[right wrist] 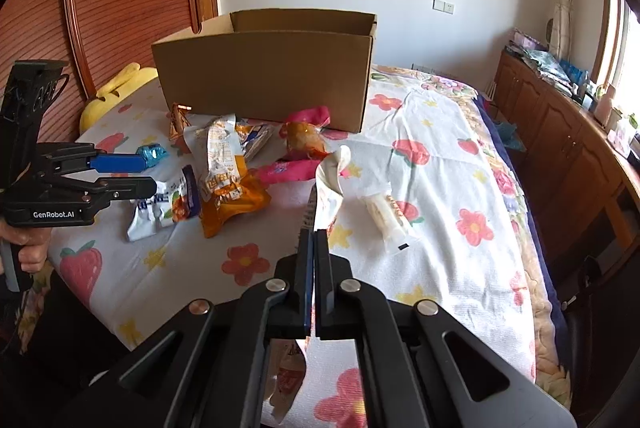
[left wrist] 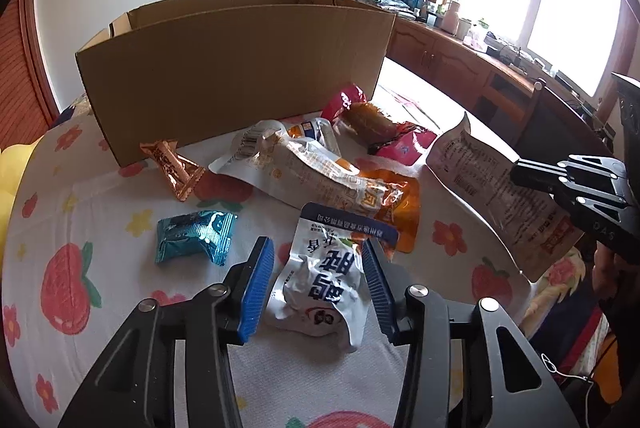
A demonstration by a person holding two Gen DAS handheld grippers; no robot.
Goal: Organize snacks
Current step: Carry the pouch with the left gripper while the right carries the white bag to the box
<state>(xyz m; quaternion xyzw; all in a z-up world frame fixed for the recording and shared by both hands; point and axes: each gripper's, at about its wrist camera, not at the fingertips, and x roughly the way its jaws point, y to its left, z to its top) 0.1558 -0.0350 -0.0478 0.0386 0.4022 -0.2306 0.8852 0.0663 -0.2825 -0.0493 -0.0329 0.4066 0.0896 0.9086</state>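
A crumpled white-and-blue snack pouch (left wrist: 320, 288) lies on the flowered bedspread (left wrist: 80, 228). My left gripper (left wrist: 318, 244) straddles it, with both blue pads (left wrist: 256, 288) against its sides. Seen from the right wrist, the left gripper (right wrist: 149, 174) sits low over that pouch (right wrist: 160, 208). My right gripper (right wrist: 313, 234) is shut on a flat white printed packet (right wrist: 328, 180), which it holds above the bed. The left wrist view shows that packet (left wrist: 492, 196) broadside in the right gripper (left wrist: 514, 174). An open cardboard box (left wrist: 236, 76) stands behind the snack pile.
Loose on the bed are a teal packet (left wrist: 194, 240), a copper wrapper (left wrist: 176, 168), a large white-and-orange bag (left wrist: 304, 164), a pink packet (left wrist: 368, 120) and a long pale packet (right wrist: 388, 216). A yellow plush (right wrist: 112, 92) lies left; wooden cabinets (right wrist: 560, 132) line the right.
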